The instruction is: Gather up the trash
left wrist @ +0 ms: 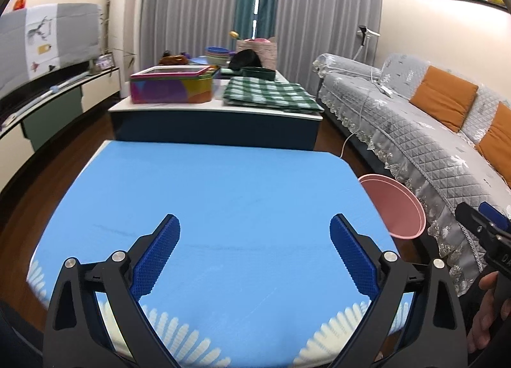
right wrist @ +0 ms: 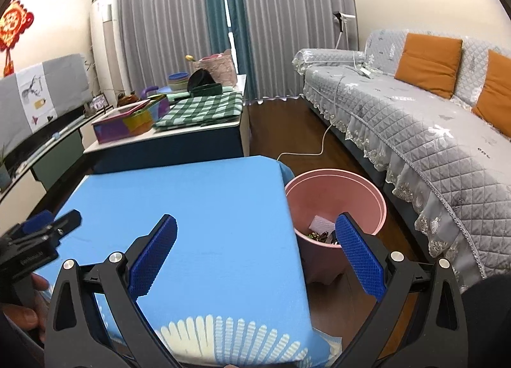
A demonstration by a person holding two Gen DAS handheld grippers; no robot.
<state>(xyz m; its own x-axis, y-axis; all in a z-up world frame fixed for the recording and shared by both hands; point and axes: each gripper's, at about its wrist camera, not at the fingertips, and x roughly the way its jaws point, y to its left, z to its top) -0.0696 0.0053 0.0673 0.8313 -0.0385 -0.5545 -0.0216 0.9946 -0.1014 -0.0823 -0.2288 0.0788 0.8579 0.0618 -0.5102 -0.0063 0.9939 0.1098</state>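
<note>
Room: living room with grey and teal curtains, wood floor.
Sofa: long grey quilted sofa along the right wall, orange cushions on it.
Far table: low white-topped table carrying a colourful box and a green checked cloth.
Near table: blue cloth covers it; bare under both grippers.
Bin: pink bin on the floor just beside the table's right edge, between table and sofa.
Trash: paper and small scraps lie at the bin's bottom.
Left gripper: jaws spread wide, nothing between them, over the cloth.
Right gripper: jaws spread wide, empty, straddling the table edge and bin.
</note>
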